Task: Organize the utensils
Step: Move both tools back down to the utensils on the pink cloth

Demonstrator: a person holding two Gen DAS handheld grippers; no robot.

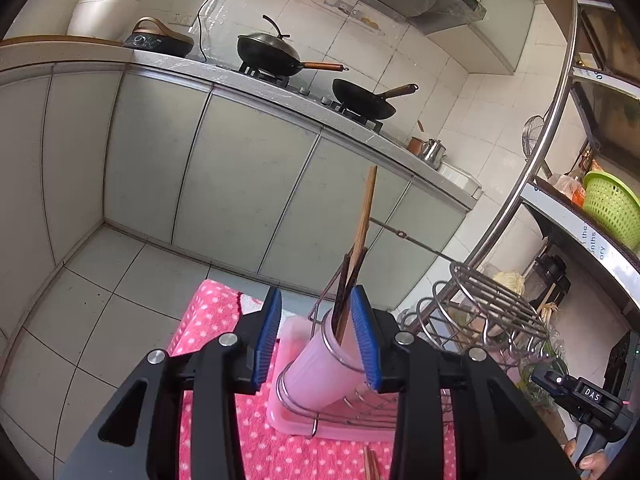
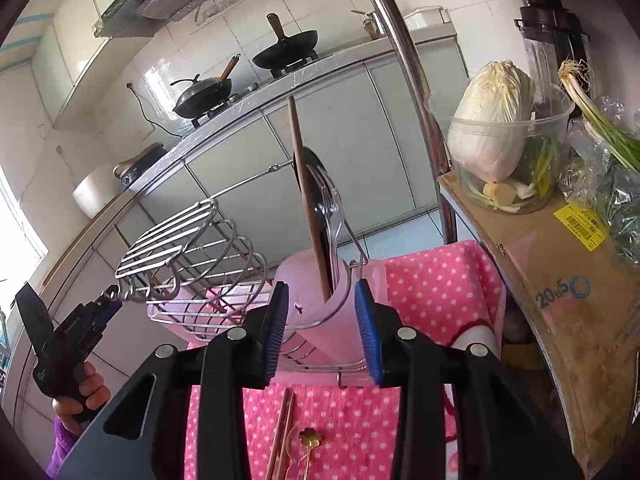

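A pink utensil cup (image 1: pixel 320 372) (image 2: pixel 310 280) stands in a wire ring at the end of a steel dish rack (image 1: pixel 496 300) (image 2: pixel 180 232). Dark chopsticks and a wooden utensil (image 1: pixel 364 216) stick up from it. The right wrist view also shows a wooden spatula (image 2: pixel 306 200) and metal spoons (image 2: pixel 330 208) in the cup. My left gripper (image 1: pixel 317 294) is open, its blue pads apart just short of the cup. My right gripper (image 2: pixel 322 286) is open too, with the cup seen between its pads. Loose chopsticks (image 2: pixel 280 440) and a gold flower spoon (image 2: pixel 310 438) lie on the pink dotted towel (image 2: pixel 440 280).
A pink tray (image 1: pixel 288 428) sits under the rack. To the right stand a cardboard box (image 2: pixel 560 280), a clear tub with cabbage (image 2: pixel 496 128) and a steel shelf post (image 2: pixel 416 80). Woks (image 1: pixel 268 52) sit on the far stove. A hand (image 2: pixel 86 390) holds the other gripper.
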